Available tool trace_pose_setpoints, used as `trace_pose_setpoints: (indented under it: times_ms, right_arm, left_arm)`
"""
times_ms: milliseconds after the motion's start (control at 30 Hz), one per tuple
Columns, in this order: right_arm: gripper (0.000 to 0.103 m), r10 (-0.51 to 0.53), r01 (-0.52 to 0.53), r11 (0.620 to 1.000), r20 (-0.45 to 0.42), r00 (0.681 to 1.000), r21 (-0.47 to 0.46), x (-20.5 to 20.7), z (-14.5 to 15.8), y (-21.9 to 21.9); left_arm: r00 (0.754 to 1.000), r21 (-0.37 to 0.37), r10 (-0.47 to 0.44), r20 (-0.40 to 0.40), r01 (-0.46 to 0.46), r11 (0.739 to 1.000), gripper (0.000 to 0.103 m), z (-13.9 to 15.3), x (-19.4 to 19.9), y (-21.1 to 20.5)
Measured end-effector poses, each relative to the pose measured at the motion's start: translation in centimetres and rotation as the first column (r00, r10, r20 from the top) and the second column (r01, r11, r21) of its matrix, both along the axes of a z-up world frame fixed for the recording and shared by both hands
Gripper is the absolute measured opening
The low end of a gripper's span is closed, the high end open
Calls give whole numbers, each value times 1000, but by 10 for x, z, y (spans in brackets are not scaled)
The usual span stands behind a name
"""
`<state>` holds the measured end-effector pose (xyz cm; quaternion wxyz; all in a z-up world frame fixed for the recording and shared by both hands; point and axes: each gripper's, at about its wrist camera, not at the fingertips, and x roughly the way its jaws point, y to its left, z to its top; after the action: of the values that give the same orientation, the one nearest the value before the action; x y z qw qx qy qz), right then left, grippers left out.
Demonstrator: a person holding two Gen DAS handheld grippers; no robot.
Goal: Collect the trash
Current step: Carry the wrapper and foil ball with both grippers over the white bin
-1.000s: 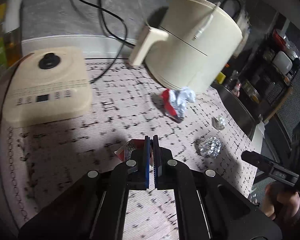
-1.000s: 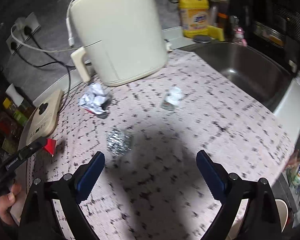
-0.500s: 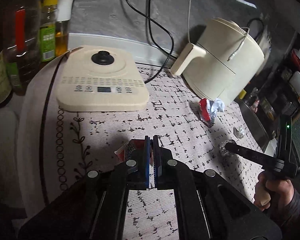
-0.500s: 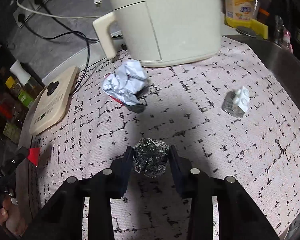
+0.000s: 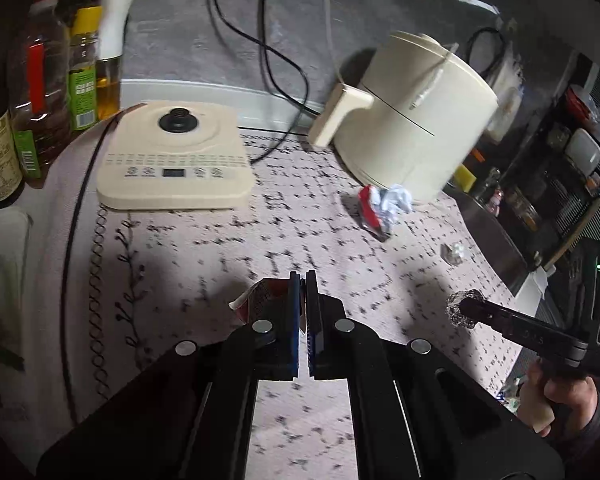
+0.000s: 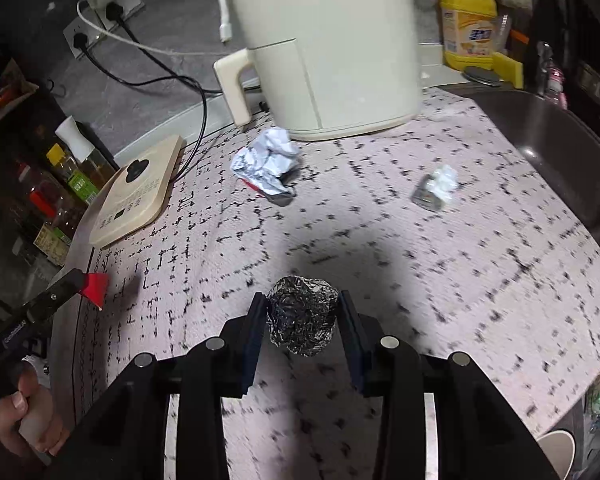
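Note:
My left gripper (image 5: 303,280) is shut on a red scrap of wrapper (image 5: 256,300) and holds it above the patterned cloth (image 5: 180,264); the right wrist view shows that scrap (image 6: 95,286) at the far left. My right gripper (image 6: 302,306) is shut on a crumpled foil ball (image 6: 303,320), both pads pressed on its sides. The foil ball (image 5: 458,312) hangs off the cloth at the right of the left wrist view. A crumpled white and red wrapper (image 6: 268,164) lies before the air fryer. To its right lies a small white crumpled scrap (image 6: 436,186).
A cream air fryer (image 5: 412,128) stands at the back, a flat cream cooker (image 5: 176,160) to its left, with cables behind. Several bottles (image 5: 40,92) line the left edge. A dark sink (image 6: 560,148) and a yellow detergent bottle (image 6: 466,20) are at the right. A paper cup (image 6: 556,456) sits lower right.
My right gripper went from wide open to shut on the foil ball and raised it off the cloth. My left gripper, still holding the red scrap, drew back and to the left.

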<state>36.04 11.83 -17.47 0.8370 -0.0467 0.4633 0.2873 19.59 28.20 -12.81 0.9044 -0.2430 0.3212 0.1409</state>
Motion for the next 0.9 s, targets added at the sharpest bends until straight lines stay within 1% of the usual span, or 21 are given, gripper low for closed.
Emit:
trace_pose_setpoints:
  times_ms: [100, 233, 400, 500, 600, 700, 800, 900]
  right_arm:
    - [36, -35, 35, 999, 9, 999, 15, -7, 7, -33]
    - [36, -95, 95, 995, 20, 995, 9, -18, 14, -86]
    - [36, -201, 201, 980, 28, 979, -4, -30, 18, -160]
    - [36, -272, 273, 962, 30, 962, -7, -40, 22, -204]
    - [36, -327, 328, 945, 35, 944, -13, -48, 25, -240]
    - [36, -390, 391, 920, 36, 920, -16, -57, 26, -279]
    - [36, -450, 451, 893, 35, 892, -15, -64, 27, -314]
    - [36, -490, 490, 872, 30, 871, -12, -72, 25, -341]
  left_arm:
    - [999, 5, -38, -3, 38, 999, 4, 1, 7, -28]
    - [993, 4, -116, -3, 116, 993, 4, 6, 18, -75]
    - [973, 8, -230, 0, 229, 973, 4, 9, 35, -134]
    - [957, -2, -289, 7, 289, 957, 4, 10, 46, -168]
    - [936, -9, -351, 8, 351, 936, 4, 9, 58, -201]
    - [912, -13, -410, 7, 410, 912, 4, 8, 69, -232]
    - [893, -17, -450, 2, 449, 893, 4, 6, 77, -257]
    - [874, -19, -485, -4, 485, 874, 4, 4, 84, -278]
